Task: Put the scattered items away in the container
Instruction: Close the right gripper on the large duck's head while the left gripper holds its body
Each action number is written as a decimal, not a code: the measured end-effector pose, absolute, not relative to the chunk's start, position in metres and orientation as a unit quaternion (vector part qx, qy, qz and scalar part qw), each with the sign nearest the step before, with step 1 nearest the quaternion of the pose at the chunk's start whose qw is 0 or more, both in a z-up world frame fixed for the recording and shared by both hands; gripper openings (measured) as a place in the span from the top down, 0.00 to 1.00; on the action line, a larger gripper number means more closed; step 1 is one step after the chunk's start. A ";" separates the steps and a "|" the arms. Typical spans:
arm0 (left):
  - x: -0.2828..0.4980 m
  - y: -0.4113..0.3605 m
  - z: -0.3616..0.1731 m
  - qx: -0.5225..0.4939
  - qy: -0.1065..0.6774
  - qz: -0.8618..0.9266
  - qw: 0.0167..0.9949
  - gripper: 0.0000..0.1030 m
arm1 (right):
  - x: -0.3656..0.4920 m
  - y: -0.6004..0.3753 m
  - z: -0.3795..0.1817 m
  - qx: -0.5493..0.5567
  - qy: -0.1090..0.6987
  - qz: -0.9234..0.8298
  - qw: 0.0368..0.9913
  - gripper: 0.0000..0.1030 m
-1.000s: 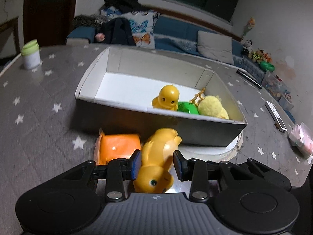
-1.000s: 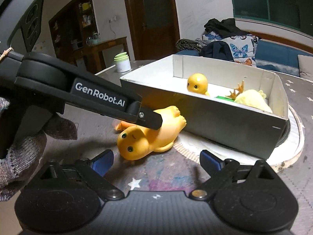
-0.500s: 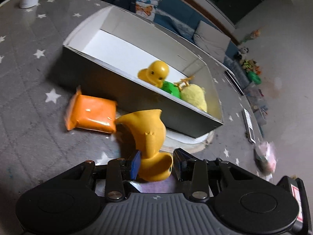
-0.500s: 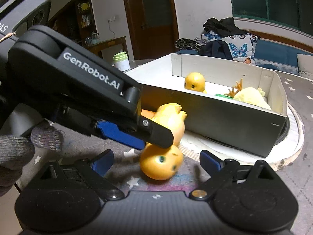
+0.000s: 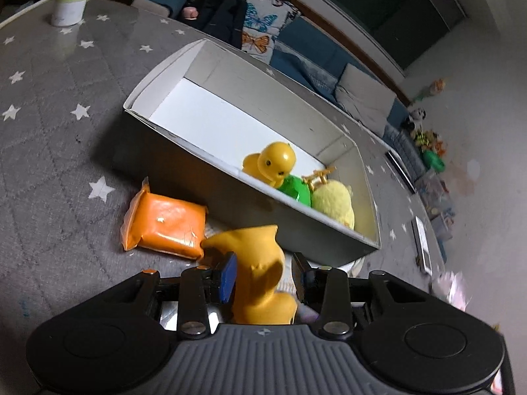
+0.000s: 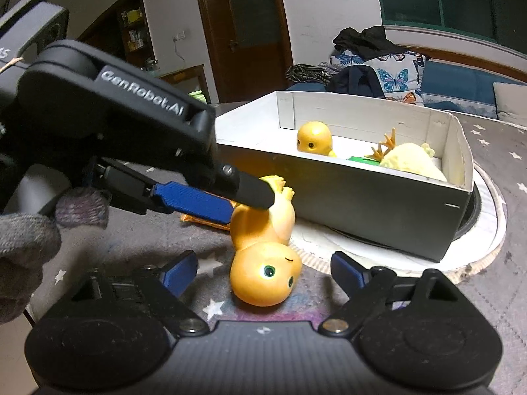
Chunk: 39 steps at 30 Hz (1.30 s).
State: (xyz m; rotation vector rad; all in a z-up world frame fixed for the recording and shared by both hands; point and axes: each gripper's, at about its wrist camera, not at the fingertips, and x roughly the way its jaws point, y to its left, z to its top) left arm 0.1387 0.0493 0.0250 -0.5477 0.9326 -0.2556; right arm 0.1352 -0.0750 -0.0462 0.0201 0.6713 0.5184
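While gripped at its waist by the left gripper (image 5: 262,275), dangles head-down beside the grey cardboard box (image 5: 210,177): smooth hollow yellow-orange rubber duck figure (image 6: 263,247), light, slippery. Right gripper (image 6: 263,271) wide apart, holding nothing.

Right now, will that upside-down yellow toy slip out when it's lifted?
Maybe. The yellow toy looks smooth and glossy, so it could slide. The left gripper holds its narrow body with the big round head hanging below, so it may swing. It looks hollow and light.
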 end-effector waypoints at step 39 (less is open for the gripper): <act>0.158 0.036 0.005 -0.240 0.494 -0.100 0.830 0.58 | 0.134 -0.060 -0.054 -0.008 0.333 0.271 0.903 0.57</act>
